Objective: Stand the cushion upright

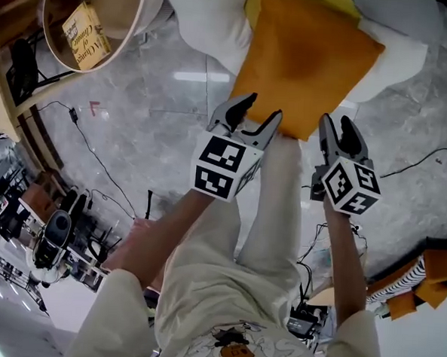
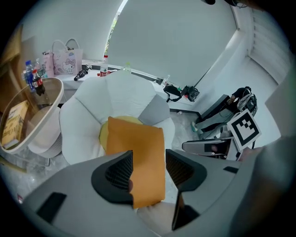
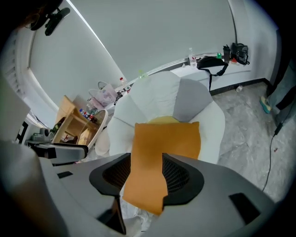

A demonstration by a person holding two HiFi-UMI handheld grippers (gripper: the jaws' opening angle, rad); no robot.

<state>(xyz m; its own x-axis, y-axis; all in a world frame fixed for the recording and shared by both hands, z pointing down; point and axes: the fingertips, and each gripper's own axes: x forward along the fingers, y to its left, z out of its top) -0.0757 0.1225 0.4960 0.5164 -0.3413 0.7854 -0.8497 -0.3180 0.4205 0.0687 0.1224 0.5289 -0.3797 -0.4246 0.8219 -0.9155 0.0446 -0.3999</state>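
Observation:
An orange cushion (image 1: 306, 58) lies tilted on the seat of a white petal-shaped chair (image 1: 210, 22), over a yellow cushion (image 1: 257, 2); its near edge hangs toward my knees. My left gripper (image 1: 262, 108) stands at that near edge, jaws apart. In the left gripper view the orange cushion (image 2: 138, 152) shows between the jaws of the left gripper (image 2: 149, 169), with a gap at the right pad. My right gripper (image 1: 336, 122) is open beside the cushion's near right corner. In the right gripper view the cushion (image 3: 162, 148) fills the gap between the jaws of the right gripper (image 3: 147, 173).
A round wooden side table (image 1: 89, 22) with a book stands left of the chair. Cables (image 1: 89, 151) trail over the grey floor. My legs (image 1: 274, 215) are right below the grippers. Equipment crowds the lower left, and orange fabric (image 1: 429, 281) lies at the right.

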